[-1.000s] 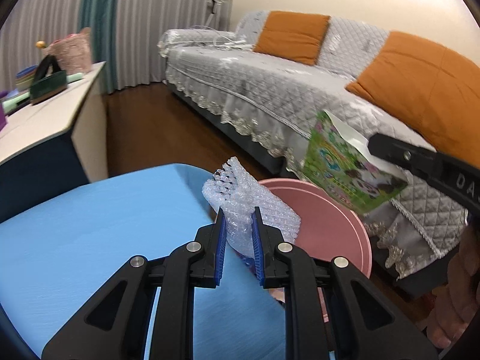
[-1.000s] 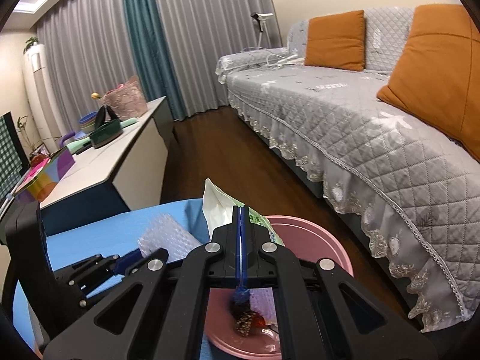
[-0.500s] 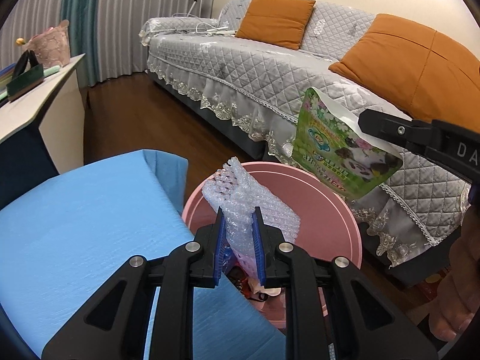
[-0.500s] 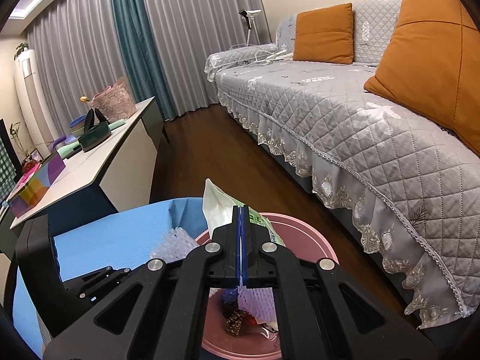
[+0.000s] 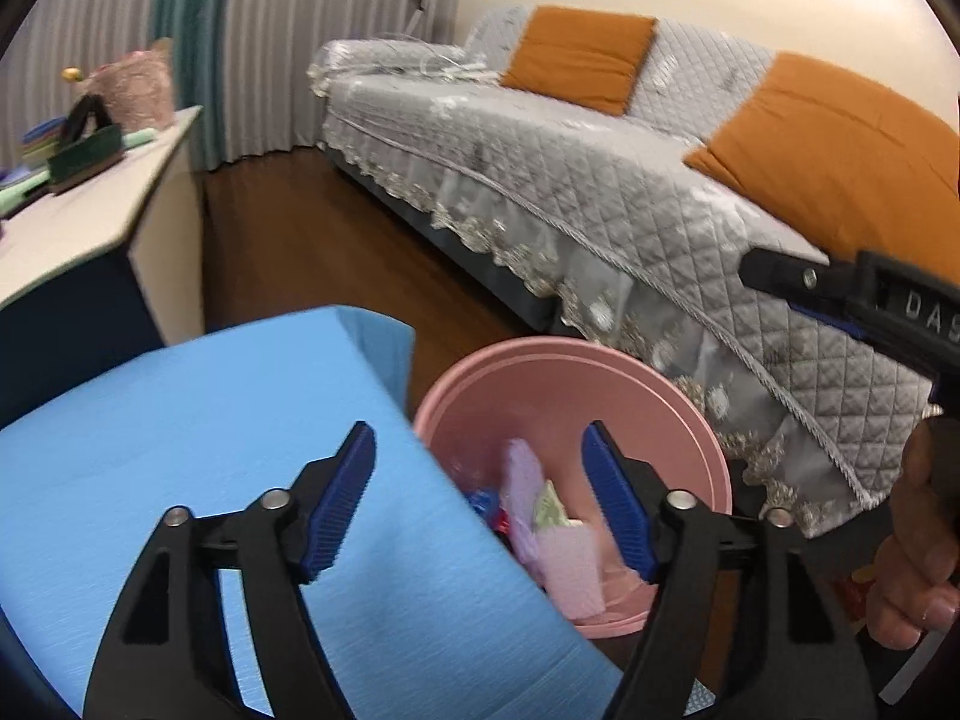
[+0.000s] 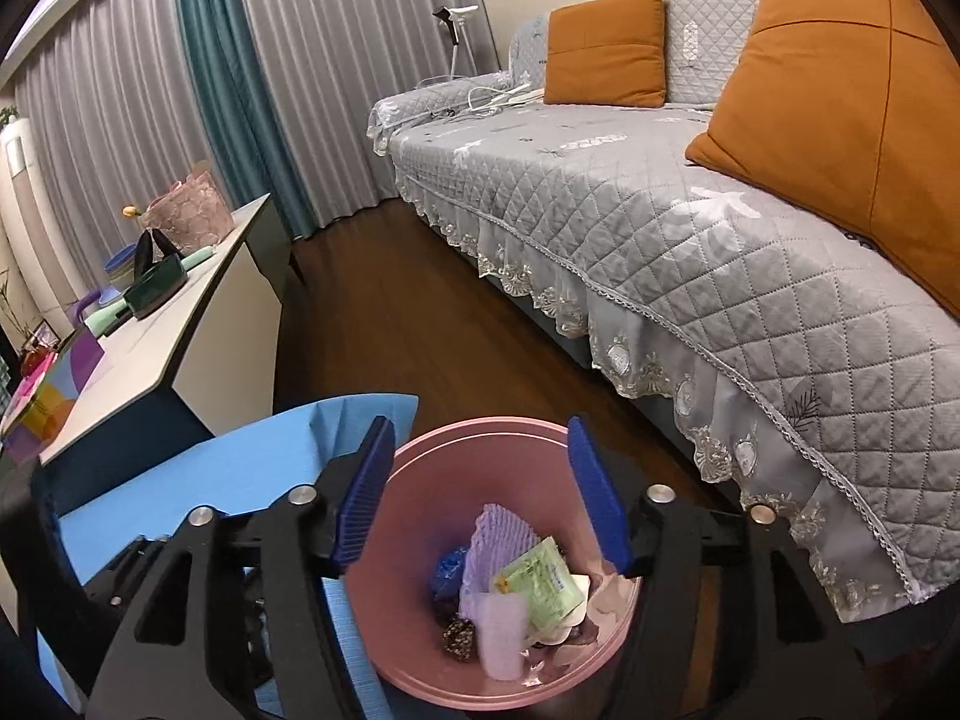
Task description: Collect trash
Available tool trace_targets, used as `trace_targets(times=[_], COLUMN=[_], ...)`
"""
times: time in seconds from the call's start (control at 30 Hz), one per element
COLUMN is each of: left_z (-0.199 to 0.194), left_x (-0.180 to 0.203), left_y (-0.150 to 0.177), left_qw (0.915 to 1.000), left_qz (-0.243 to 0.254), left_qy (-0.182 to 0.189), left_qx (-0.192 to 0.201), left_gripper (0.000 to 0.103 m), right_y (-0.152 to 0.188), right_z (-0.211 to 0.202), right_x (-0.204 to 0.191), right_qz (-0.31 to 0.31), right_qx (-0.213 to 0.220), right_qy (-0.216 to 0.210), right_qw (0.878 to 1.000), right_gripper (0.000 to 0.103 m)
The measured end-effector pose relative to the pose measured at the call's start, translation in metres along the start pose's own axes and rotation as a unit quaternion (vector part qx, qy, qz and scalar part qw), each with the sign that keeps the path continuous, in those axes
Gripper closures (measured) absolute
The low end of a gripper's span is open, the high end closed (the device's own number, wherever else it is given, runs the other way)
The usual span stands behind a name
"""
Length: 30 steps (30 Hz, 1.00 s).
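Observation:
A pink bin (image 5: 690, 420) (image 6: 414, 630) stands on the floor beside the blue table (image 5: 180, 450) (image 6: 240, 474). In it lie the bubble wrap (image 6: 498, 540) (image 5: 528, 498), the green snack packet (image 6: 540, 582) (image 5: 549, 507) and other scraps. My left gripper (image 5: 480, 492) hangs over the bin's near edge, its jaws opening with nothing between them. Above the bin, my right gripper (image 6: 480, 492) has jaws opening too, and they hold nothing. From the left wrist view the right gripper (image 5: 840, 300) shows at the right, held by a hand (image 5: 918, 552).
A grey quilted sofa (image 6: 690, 228) with orange cushions (image 6: 606, 48) runs along the right. Dark wood floor (image 6: 408, 312) lies between it and a white side table (image 6: 180, 336) carrying a pink basket (image 6: 189, 210) and small items. Curtains (image 6: 240, 60) hang behind.
Both grippers opened. The bubble wrap left the left gripper and the green packet left the right one; both now lie in the pink bin.

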<state>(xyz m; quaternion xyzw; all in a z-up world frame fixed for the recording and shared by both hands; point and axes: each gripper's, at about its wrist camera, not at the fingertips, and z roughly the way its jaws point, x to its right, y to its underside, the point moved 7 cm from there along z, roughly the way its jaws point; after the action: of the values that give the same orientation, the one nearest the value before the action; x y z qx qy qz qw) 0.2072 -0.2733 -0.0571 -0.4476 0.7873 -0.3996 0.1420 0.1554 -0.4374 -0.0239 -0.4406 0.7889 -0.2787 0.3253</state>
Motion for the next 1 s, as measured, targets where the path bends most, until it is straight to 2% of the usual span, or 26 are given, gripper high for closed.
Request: trace_targets(times=[0.17, 0.27, 0.37, 0.5, 0.7, 0.83, 1.0], left_z=[-0.03, -0.057, -0.093, -0.138, -0.221, -0.251, -0.275], left_x=[-0.017, -0.026, -0.034, -0.039, -0.032, -0.033, -0.05], left_y=[-0.01, -0.018, -0.028, -0.047, -0.079, -0.059, 0.004], left_qw=[0.9991, 0.997, 0.9932, 0.9899, 0.983, 0.983, 0.9772], left_qz=[-0.009, -0.02, -0.041, -0.075, -0.06, -0.035, -0.042], left_qy=[-0.032, -0.052, -0.07, -0.064, -0.1, -0.122, -0.164], left_qx=[0.026, 0.053, 0.084, 0.103, 0.142, 0.133, 0.129], left_gripper=[0.02, 0.014, 0.008, 0.008, 0.008, 0.008, 0.008], right_y=[-0.007, -0.012, -0.015, -0.019, -0.022, -0.011, 0.021], right_z=[-0.016, -0.031, -0.052, -0.08, -0.128, -0.155, -0.169], right_x=[-0.012, -0.023, -0.036, -0.053, -0.091, -0.107, -0.105], right_qz=[0.005, 0.004, 0.0, -0.007, -0.034, -0.078, -0.099], right_qx=[0.006, 0.014, 0.023, 0.038, 0.065, 0.084, 0.082], right_qy=[-0.003, -0.01, -0.019, -0.031, -0.057, -0.06, -0.044], right_qw=[1.0, 1.0, 1.0, 0.999, 0.996, 0.992, 0.991], right_gripper=[0.014, 0.006, 0.005, 0.005, 0.005, 0.005, 0.005])
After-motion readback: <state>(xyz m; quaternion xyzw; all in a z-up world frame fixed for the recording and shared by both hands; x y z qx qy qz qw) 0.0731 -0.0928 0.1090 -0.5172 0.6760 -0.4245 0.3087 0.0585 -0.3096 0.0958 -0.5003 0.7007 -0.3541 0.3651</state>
